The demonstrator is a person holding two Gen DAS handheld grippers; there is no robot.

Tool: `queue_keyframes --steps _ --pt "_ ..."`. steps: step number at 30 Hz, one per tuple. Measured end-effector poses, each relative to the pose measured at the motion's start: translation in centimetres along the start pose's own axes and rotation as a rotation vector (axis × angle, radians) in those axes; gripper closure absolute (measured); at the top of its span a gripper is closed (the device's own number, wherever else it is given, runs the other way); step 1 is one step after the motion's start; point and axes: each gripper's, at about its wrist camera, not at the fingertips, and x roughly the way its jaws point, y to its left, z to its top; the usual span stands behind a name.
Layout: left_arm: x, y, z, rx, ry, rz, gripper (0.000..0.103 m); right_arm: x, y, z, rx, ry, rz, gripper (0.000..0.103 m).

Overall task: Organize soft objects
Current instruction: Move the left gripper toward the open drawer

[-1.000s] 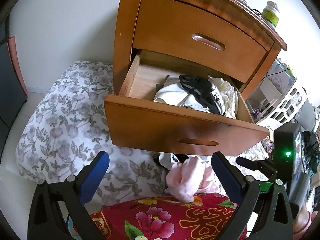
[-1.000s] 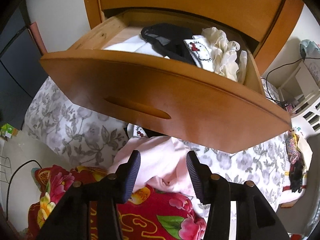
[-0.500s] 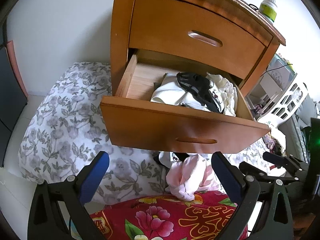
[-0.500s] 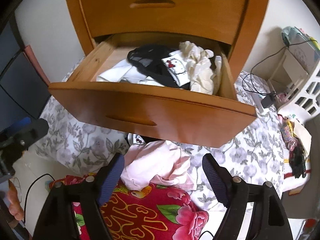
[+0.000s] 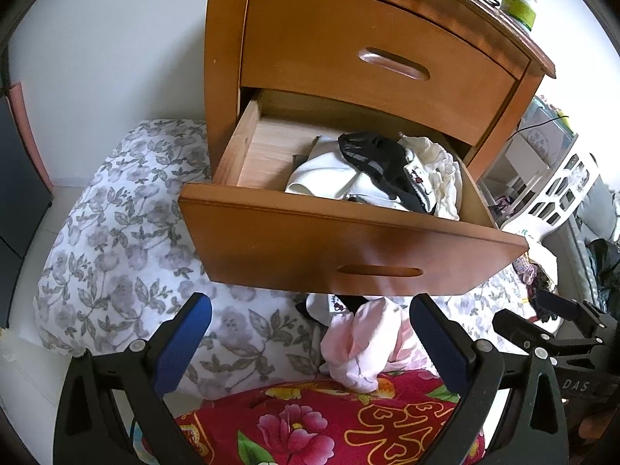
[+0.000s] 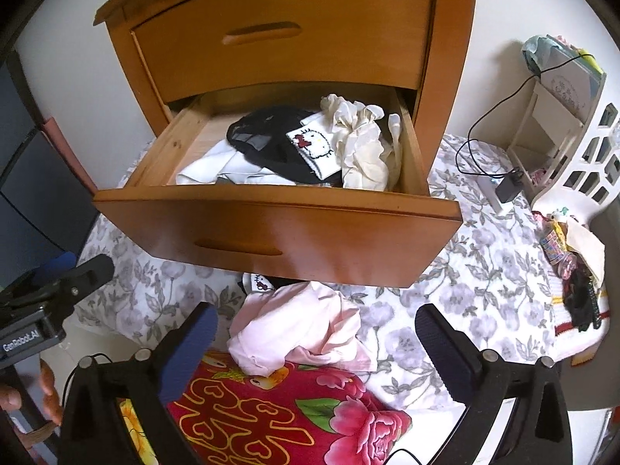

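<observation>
1. Both claws are spread wide with nothing between the fingers: the left claw [image 5: 310, 345] and the right claw [image 6: 316, 352] are each held above the pink garment [image 6: 298, 329], without contact.
2. The pink garment is seen crumpled in a loose heap on the floral quilt [image 6: 465, 271], just below the front of the open drawer [image 6: 279, 232] and partly over the red flowered blanket [image 6: 271, 418]. A small white cartoon-print sock [image 6: 257, 283] is tucked behind it, under the drawer front.
3. A single fold may be pinched, so the garment could unfurl and drag across the blanket when lifted; this would be caused by its limp, bunched form.
4. The overhanging drawer front could be struck on the way up, since the heap lies almost beneath it.
5. The drawer's right side is already filled with a black garment [image 6: 263, 143], a matching sock [image 6: 314, 147] and cream ruffled cloth [image 6: 360, 147]; cloth dropped there could spill over the rim.
6. The fabric appears thin, soft, pale pink and heavily creased.
</observation>
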Motion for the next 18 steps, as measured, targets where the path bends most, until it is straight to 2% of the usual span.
queue_keyframes --steps 8,13,18 --pt "0.5 -0.3 0.7 0.016 -0.032 -0.004 0.001 0.2 -0.6 0.1 0.021 -0.041 0.018 0.0" --pt "0.9 -0.7 1.8 0.019 -0.026 -0.094 0.001 0.5 -1.0 0.4 0.021 -0.057 0.025 0.0" --pt "1.1 -1.3 3.6 0.039 -0.025 -0.117 0.001 1.6 -1.5 0.6 0.021 -0.047 0.037 0.0"
